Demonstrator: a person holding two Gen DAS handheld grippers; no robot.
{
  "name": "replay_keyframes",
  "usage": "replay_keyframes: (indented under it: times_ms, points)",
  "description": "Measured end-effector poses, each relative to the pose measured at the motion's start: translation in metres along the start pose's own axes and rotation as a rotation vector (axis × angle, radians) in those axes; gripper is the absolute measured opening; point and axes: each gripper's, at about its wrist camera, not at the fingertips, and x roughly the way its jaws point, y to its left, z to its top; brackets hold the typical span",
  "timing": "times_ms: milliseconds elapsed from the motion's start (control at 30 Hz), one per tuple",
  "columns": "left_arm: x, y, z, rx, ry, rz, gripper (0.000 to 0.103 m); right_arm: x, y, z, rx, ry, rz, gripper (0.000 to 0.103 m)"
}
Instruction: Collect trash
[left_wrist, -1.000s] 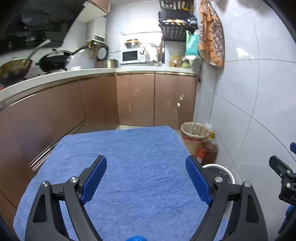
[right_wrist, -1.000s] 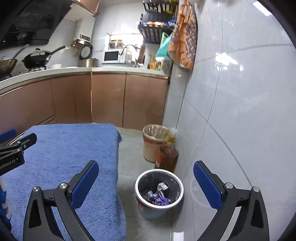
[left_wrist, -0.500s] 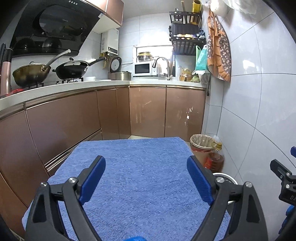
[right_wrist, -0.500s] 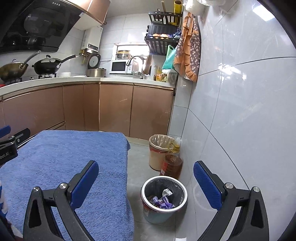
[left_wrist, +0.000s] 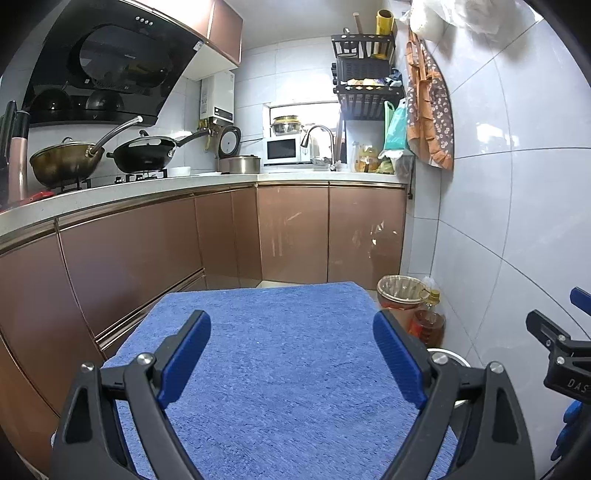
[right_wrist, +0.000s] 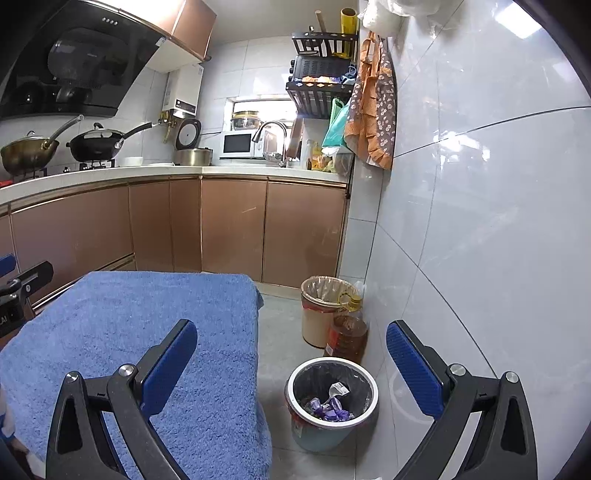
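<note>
A small round trash bin (right_wrist: 332, 402) with a dark liner stands on the floor right of the table; purple wrappers (right_wrist: 327, 406) and a white scrap lie inside. In the left wrist view only a sliver of the bin's rim (left_wrist: 448, 356) shows behind a finger. My left gripper (left_wrist: 291, 354) hangs open over the blue towel-covered table (left_wrist: 280, 369), nothing between its blue pads. My right gripper (right_wrist: 291, 362) is open too, above the table's right edge and the bin, holding nothing. No loose trash shows on the towel.
A taller lined bin (right_wrist: 321, 310) and an amber oil bottle (right_wrist: 347, 328) stand by the tiled wall (right_wrist: 461, 240). Brown cabinets (left_wrist: 295, 232) run along the left and back under a counter with woks (left_wrist: 144, 155), a microwave and a sink. The other gripper (left_wrist: 561, 358) shows at right.
Both views have tilted upward and drawn back: more of the cabinets, counter and range hood show, and the table and bins sit lower. Both grippers stayed open and empty.
</note>
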Motion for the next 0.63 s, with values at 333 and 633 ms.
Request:
replay_keyframes:
  times_ms: [333,633]
  points:
    - [-0.002,-0.011,0.0,0.025,0.003,-0.024,0.089,0.003,-0.009,-0.003,0.016,0.004,-0.007,0.103]
    - [-0.003,-0.019,0.0,0.039,0.007,-0.041,0.089,0.003,-0.013,-0.004,0.025,0.008,-0.015,0.103]
